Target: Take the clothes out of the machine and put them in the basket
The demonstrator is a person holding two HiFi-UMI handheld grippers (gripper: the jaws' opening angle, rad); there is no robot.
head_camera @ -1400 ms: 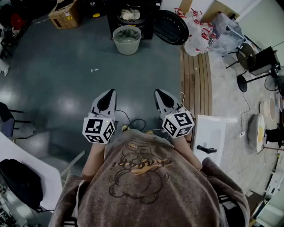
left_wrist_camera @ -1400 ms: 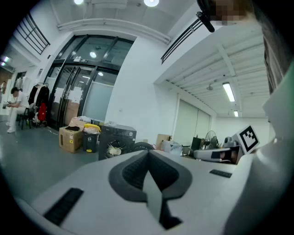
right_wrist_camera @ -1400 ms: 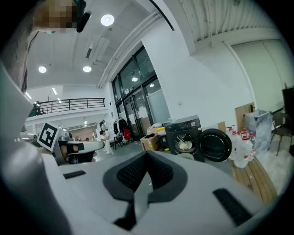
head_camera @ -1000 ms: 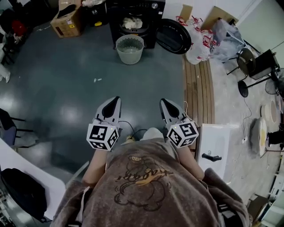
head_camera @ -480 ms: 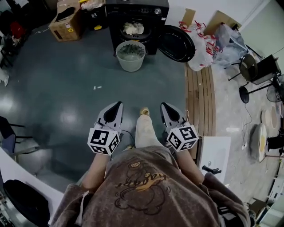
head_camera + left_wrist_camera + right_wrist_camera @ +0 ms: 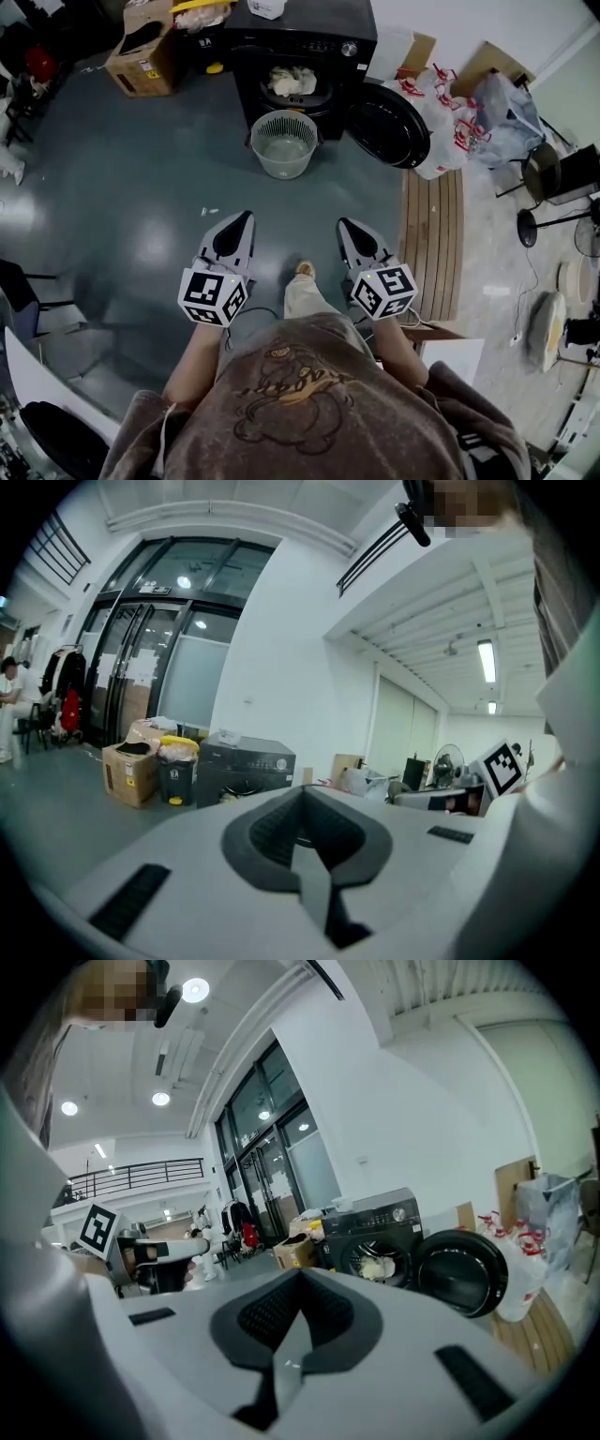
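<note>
Approach seems the step in hand: pale crumpled clothes (image 6: 292,81) lie in the drum (image 6: 314,93) of the black front-loading washing machine (image 6: 323,37), its round door (image 6: 386,125) open, the pale green slatted plastic basket (image 6: 284,171), possibly empty, on the floor (image 6: 141,206) just before it. Left gripper (image 6: 246,217) and right gripper (image 6: 343,225) are well apart from it, jaws clenched on nothing; next they must reach the drum and part

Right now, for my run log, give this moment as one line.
left claw: shut, empty | right claw: shut, empty | door: open | clothes: in washer | basket: before washer
</note>
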